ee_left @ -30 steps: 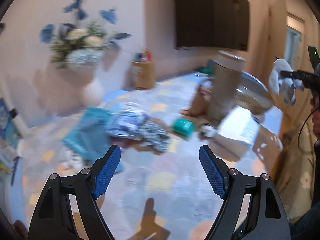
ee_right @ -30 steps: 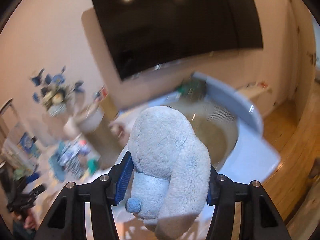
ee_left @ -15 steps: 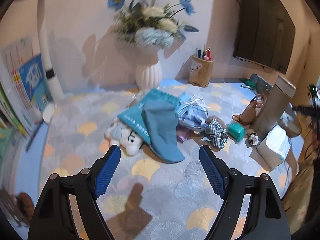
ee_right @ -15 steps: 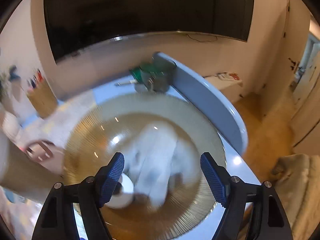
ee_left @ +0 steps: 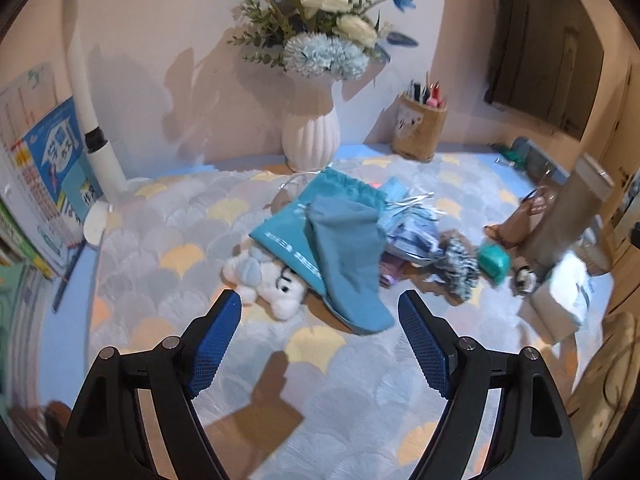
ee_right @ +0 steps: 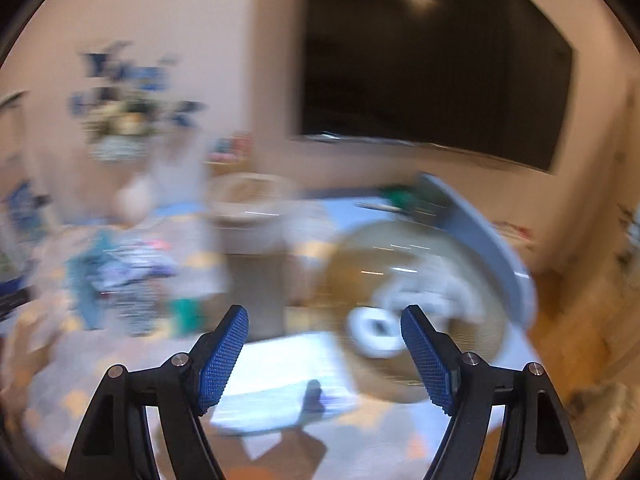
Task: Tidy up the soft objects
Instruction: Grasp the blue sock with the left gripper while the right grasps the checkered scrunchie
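Now your left gripper (ee_left: 319, 344), jaws apart and empty, faces the white plush toy (ee_left: 267, 280) beside the teal pouch (ee_left: 320, 224); picking it up looks next. Your right gripper (ee_right: 324, 358) is also spread, empty.

Home living room, judged from my view: white ribbed vase of blue flowers (ee_left: 311, 136) at 12 o'clock, dark wall-mounted television (ee_right: 432, 60) at 1, patterned tablecloth (ee_left: 192, 232) below.

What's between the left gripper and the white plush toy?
Only bare patterned tablecloth separates the open left gripper from the white plush toy, per the left wrist view.
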Tool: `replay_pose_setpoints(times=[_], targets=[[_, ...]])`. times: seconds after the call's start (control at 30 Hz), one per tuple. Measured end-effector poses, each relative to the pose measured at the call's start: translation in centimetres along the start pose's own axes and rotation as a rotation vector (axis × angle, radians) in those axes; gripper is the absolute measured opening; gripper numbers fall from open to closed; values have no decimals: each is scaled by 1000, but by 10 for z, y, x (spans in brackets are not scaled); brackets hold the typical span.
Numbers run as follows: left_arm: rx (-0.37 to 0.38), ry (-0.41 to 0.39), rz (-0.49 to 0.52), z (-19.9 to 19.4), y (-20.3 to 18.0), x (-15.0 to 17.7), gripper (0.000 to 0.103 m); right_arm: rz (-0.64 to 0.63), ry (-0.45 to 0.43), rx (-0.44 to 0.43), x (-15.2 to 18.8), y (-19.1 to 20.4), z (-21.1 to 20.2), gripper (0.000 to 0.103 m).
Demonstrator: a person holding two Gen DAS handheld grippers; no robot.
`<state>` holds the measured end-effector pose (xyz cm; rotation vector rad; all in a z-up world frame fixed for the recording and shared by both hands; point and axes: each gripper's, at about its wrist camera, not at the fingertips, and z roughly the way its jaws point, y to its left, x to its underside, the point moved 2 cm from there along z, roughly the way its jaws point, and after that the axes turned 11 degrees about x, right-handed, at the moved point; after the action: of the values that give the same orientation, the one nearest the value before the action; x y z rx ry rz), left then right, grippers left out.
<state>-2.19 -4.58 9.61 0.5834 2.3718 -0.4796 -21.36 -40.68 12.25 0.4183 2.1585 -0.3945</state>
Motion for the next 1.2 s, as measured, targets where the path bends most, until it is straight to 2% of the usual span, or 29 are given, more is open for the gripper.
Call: replay_pose_setpoints(times=[0.03,0.13,0.2,0.33,0.43,0.5,0.67,0.73,0.8,0.83,0.87,0.9,0.97,1.03,1.2], targets=[[4,6,6,4,0,-4,80,-12,-5,-52,1,16,-5,77],[86,14,39,18,-4,-14,80,-65,11,-185,6,69,-8,77],[107,22,80,29,-8,-19,80,-109,33,-230,11,102,-3,77],[114,57,175,59,-10,-22,80,-193,94,-278,18,163,24,77],[135,71,167,75,1,-22,80,-214,142,-310,15,191,53,77],[162,63,152,82,7,-26,80,-222,173,-302,18,207,72,77],[156,97,176,106,6,-27,77,-201,272,-297,20,229,132,77],[166,95,190,108,3,-25,68,-208,280,-270,21,235,148,77],[177,82,211,108,-2,-23,45,-224,280,-243,20,238,156,77],[176,81,220,109,-4,-22,36,-233,277,-230,21,239,159,74],[168,80,233,110,-6,-20,20,-238,277,-225,22,240,162,62],[149,81,240,111,-7,-19,15,-240,278,-218,22,240,164,58],[136,69,243,109,-7,-17,11,-240,271,-200,22,238,167,34],[153,49,226,99,-7,-16,9,-227,270,-222,23,233,165,22],[218,-16,193,53,-10,-11,9,-190,239,-256,20,220,144,17]])
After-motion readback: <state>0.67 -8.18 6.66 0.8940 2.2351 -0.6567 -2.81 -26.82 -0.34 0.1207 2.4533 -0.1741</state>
